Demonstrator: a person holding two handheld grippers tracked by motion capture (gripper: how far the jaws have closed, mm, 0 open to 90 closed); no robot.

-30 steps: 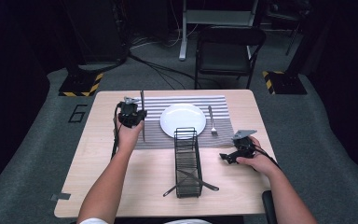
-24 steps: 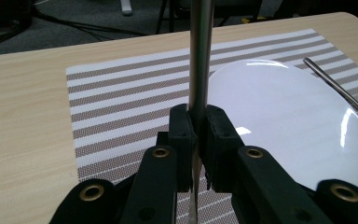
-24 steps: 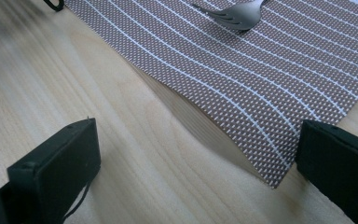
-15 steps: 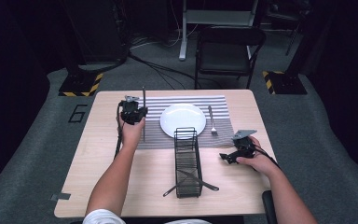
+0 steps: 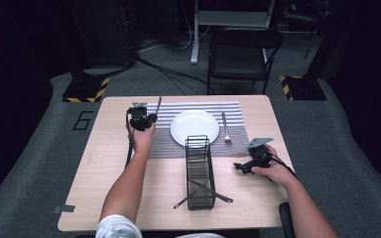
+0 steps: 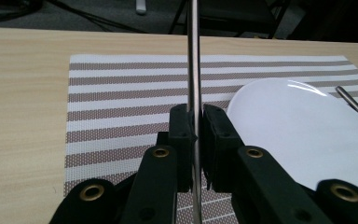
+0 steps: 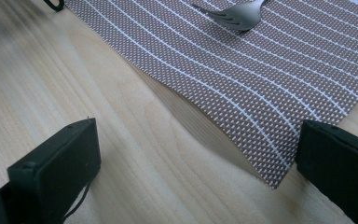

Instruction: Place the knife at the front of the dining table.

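Two jaws of left gripper (image 6: pixel 196 122) clamp thin steel knife (image 6: pixel 194 56), upright over striped mat (image 6: pixel 121 88). Right gripper (image 7: pixel 196 163) gapes, empty, beside fork (image 7: pixel 235 15).

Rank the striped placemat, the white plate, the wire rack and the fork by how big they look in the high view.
1. striped placemat
2. wire rack and white plate: look alike in area, and the rack sits nearer the camera, so unranked
3. fork

The tall wire rack (image 5: pixel 200 171) stands mid-worktop (image 5: pixel 99 173), walling the left half from the right. Bare wood lies open on both sides of it, the wider stretch on the left. Beyond the rack, the plate (image 5: pixel 194 127) and fork (image 5: pixel 225 128) crowd the striped mat (image 5: pixel 238 111).
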